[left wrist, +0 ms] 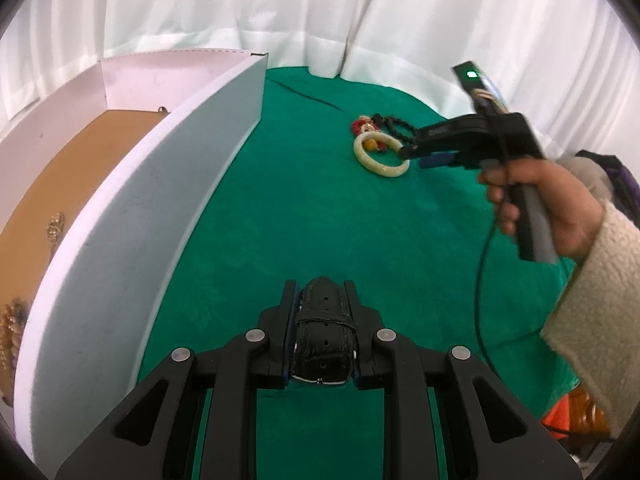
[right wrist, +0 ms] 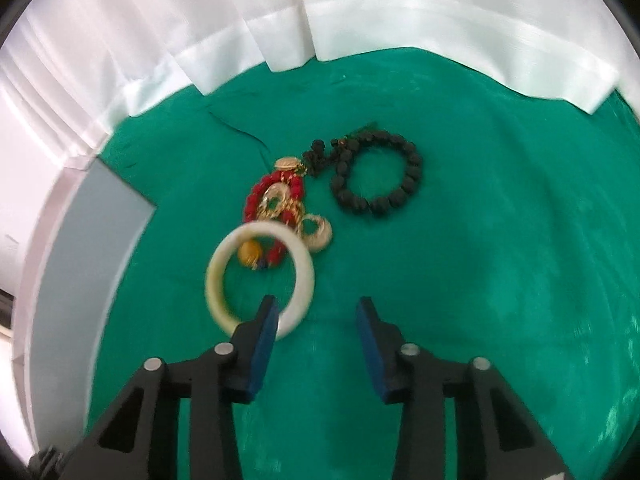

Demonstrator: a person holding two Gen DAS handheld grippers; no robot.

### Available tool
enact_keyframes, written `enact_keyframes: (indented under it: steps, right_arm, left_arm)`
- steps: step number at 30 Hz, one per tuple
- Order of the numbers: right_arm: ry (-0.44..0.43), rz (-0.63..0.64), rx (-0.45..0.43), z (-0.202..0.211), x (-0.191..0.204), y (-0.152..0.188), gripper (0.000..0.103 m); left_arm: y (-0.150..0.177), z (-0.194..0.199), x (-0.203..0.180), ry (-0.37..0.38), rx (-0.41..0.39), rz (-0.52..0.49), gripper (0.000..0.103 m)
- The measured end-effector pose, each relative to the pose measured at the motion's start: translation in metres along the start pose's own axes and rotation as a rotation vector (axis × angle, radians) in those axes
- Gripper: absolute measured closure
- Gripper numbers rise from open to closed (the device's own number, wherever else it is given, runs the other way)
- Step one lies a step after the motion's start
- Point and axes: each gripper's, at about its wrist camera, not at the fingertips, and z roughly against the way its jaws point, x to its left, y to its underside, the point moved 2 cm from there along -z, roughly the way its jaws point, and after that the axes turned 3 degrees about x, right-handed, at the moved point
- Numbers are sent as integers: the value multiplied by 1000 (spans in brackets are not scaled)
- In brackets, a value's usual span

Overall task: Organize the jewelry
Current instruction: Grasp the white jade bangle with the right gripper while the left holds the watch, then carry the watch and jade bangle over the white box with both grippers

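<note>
No readable text, label, brand, number or sign anywhere in either view. Only a lit green mark on the small screen (left wrist: 472,74) atop the right gripper (left wrist: 416,156), too small and blurred to read; perhaps an icon, not lettering. A faint embossed patch on that gripper's black body, illegible. Nothing printed on the white box (left wrist: 132,216).

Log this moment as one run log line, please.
left gripper: shut on black watch | right gripper: open, at white bangle | box: open beside
</note>
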Motion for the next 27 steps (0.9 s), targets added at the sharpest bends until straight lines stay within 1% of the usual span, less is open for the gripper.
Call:
enact_keyframes:
  steps: [1,2,3,4,5,6,7,10,13,17,18,24,27]
  right_arm:
    - [14,7,4,-6,3,-3,65]
    - [44,28,-11,-6,7,-5,66]
    - [68,48,-9,-8,10,-8,71]
    - [72,56,-12,-9,12,-10,76]
    - [62,63,-15,-10,14,-11,93]
    - [74,60,-20,-8,14,-10,92]
    - [65,54,-30,-6,14,-10,92]
    - [16,31,-46,8,11,-2,92]
    - [-40,13,-68,30,6,14,91]
    - [-113,-18,-64,53,-1,37,91]
    - [-120,-17,-62,55,-2,39,91]
    - [-196,-22,-37,78,-9,81,91]
    - [-219,-19,-30,88,-13,100,91]
  left_arm:
    - [0,-1,0,-1,2,1,83]
    - [0,-2,0,-1,4,2,83]
    - [0,-3,0,-2,6,3,83]
    - [0,-4,0,-4,9,3,83]
    - [0,-4,-1,-3,10,3,83]
    - [0,-4,-1,-3,11,3,83]
    - [-1,-3,-1,-3,10,2,83]
    - [-2,-1,-2,-5,5,0,83]
    - [-2,2,-6,-1,-1,-2,83]
    - [-3,11,-13,17,-13,-10,83]
    - [-2,13,-14,22,-15,-10,83]
    - [-3,31,-29,49,-25,-24,83]
    - [-3,40,-36,65,-25,-32,83]
